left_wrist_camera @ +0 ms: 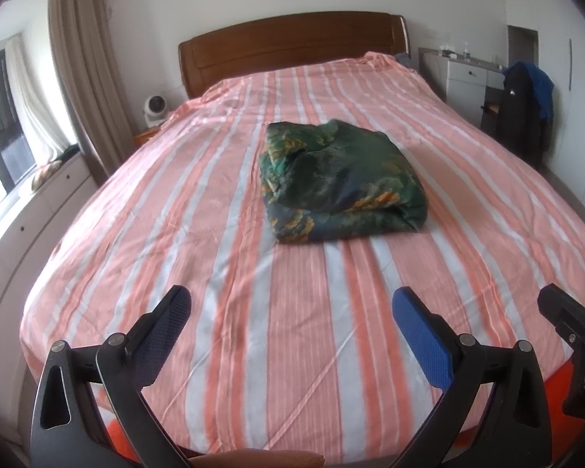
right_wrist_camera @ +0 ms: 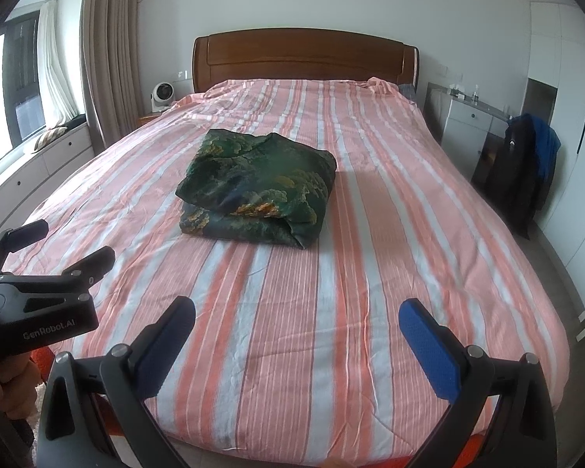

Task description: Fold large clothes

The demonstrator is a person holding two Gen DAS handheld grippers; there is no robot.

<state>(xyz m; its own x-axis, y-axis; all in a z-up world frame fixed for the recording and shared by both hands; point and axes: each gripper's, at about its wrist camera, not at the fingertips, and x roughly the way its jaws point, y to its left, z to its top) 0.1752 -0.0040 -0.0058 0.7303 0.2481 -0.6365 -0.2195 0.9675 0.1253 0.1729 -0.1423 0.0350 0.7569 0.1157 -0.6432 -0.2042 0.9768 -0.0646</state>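
A dark green patterned garment (left_wrist_camera: 339, 179) lies folded into a thick bundle in the middle of the striped pink and white bed (left_wrist_camera: 175, 234). It also shows in the right wrist view (right_wrist_camera: 257, 189). My left gripper (left_wrist_camera: 292, 304) is open and empty, held over the foot of the bed, well short of the garment. My right gripper (right_wrist_camera: 296, 314) is open and empty, also over the foot of the bed. The left gripper shows at the left edge of the right wrist view (right_wrist_camera: 62, 245), and part of the right gripper at the right edge of the left wrist view (left_wrist_camera: 573, 323).
A wooden headboard (right_wrist_camera: 304, 58) stands at the far end. A small fan (right_wrist_camera: 162, 95) sits on a nightstand at the left. A white dresser (right_wrist_camera: 468, 124) and a chair with dark jackets (right_wrist_camera: 522, 167) stand at the right. Curtains and a window seat (right_wrist_camera: 46, 148) line the left.
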